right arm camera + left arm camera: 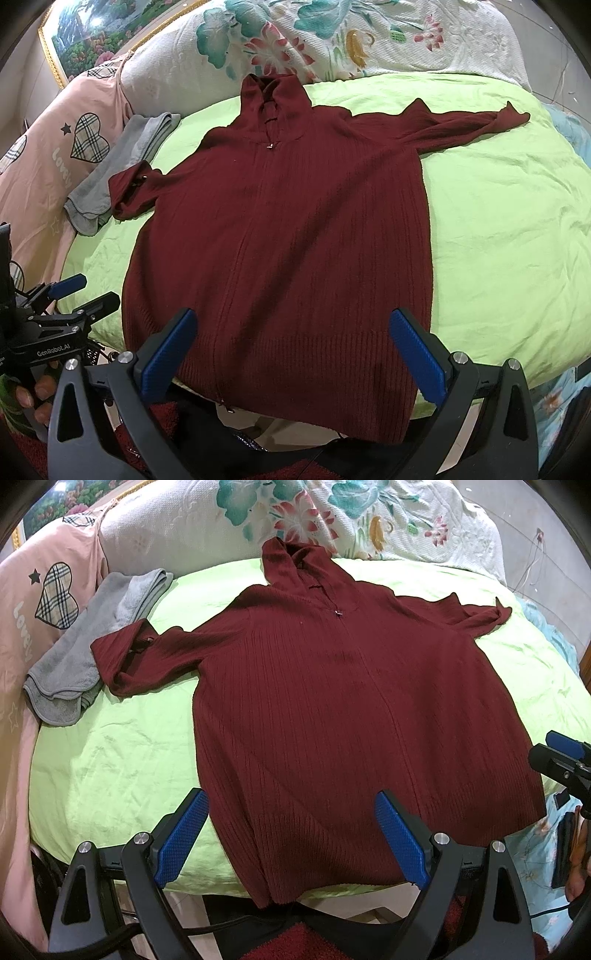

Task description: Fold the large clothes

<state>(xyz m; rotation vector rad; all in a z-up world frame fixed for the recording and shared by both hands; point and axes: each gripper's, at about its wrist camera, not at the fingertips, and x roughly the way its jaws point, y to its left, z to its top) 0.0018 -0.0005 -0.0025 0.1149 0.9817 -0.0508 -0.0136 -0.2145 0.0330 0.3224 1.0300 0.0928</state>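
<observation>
One dark red ribbed hooded cardigan (332, 709) lies spread flat, front up, on the bed's light green sheet (110, 768), hood toward the pillows and zip closed up the middle. We count two sleeves: one (461, 125) stretched straight out over bare sheet, the other (129, 657) doubled back on itself, its cuff touching a single folded grey towel (74, 664). One pink cover with plaid hearts (44, 602) and one white floral quilt (369, 520) bound the bed's far and side edges. One framed picture (74, 40) hangs behind.

We hold two grippers, both near the hem. On our left gripper (291, 834) the fingers stand wide apart and empty above the hem, which hangs slightly over the bed's near edge. On our right gripper (295, 354) the fingers are likewise spread wide, holding nothing, straddling the hem's middle. A hand (33, 398) grips the left tool's handle.

Open green sheet lies broad beside the straight sleeve, narrower beside the towel.
</observation>
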